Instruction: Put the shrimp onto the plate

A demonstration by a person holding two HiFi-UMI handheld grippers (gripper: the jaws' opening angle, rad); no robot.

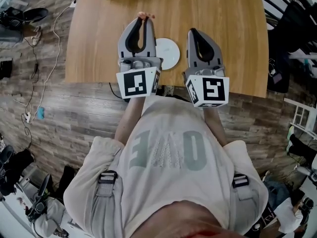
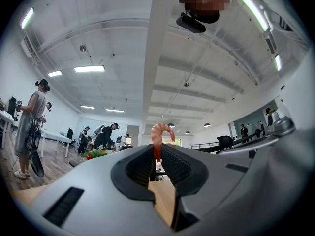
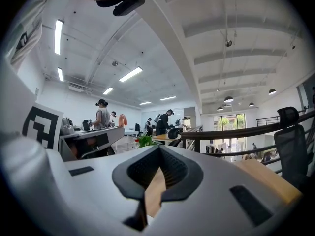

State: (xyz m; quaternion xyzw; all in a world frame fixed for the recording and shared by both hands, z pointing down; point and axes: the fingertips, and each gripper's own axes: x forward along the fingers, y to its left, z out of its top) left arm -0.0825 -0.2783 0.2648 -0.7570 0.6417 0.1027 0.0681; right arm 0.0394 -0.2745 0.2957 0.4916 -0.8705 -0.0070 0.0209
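Left gripper is clamped on the shrimp, which sticks out past my tips in line with the jaws, while the plate lies just right of it, nearer the desk's near edge, and my right gripper is closed on nothing.

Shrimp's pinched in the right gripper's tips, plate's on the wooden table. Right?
Wrong gripper: the shrimp is pinched at the tips of the left gripper, as the left gripper view shows. The right gripper is shut on nothing. The plate is indeed on the wooden table.
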